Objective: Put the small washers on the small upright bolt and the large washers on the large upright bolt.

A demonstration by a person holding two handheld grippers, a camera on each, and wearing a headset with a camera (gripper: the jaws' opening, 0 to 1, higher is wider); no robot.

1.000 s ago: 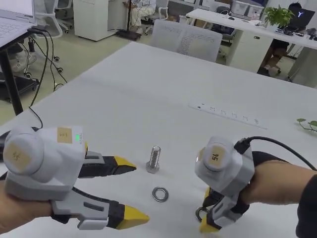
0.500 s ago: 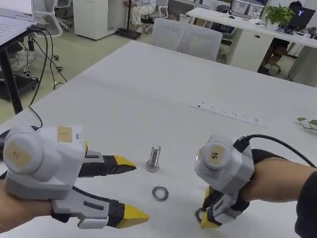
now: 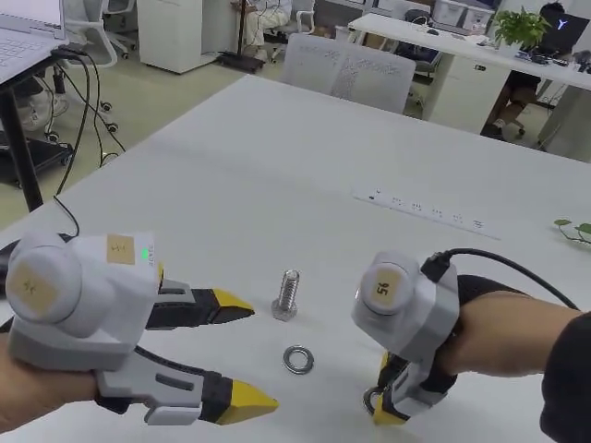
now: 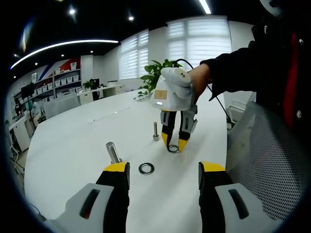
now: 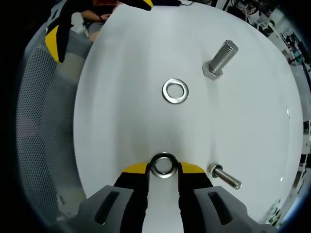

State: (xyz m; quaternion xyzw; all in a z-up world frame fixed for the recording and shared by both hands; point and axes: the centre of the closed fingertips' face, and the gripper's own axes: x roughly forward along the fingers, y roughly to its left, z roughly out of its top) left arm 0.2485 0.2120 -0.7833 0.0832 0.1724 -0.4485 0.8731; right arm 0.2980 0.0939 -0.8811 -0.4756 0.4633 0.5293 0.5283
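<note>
Beneath the right gripper (image 3: 381, 395), a washer (image 3: 370, 400), mostly hidden.

A white table (image 3: 277, 157) is seen, on which a large bolt (image 3: 288, 295) is stood upright on its head. A loose washer (image 3: 298, 360) is laid flat just beside it. A small bolt (image 4: 155, 131) is stood upright farther along, and a power strip (image 3: 425, 212) is placed well apart toward the far side.

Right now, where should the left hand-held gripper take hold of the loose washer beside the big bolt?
Probably pinch the loose washer across its rim from straight above, one jaw on each outer edge: it lies flat on the table, so sideways offers no purchase.
</note>
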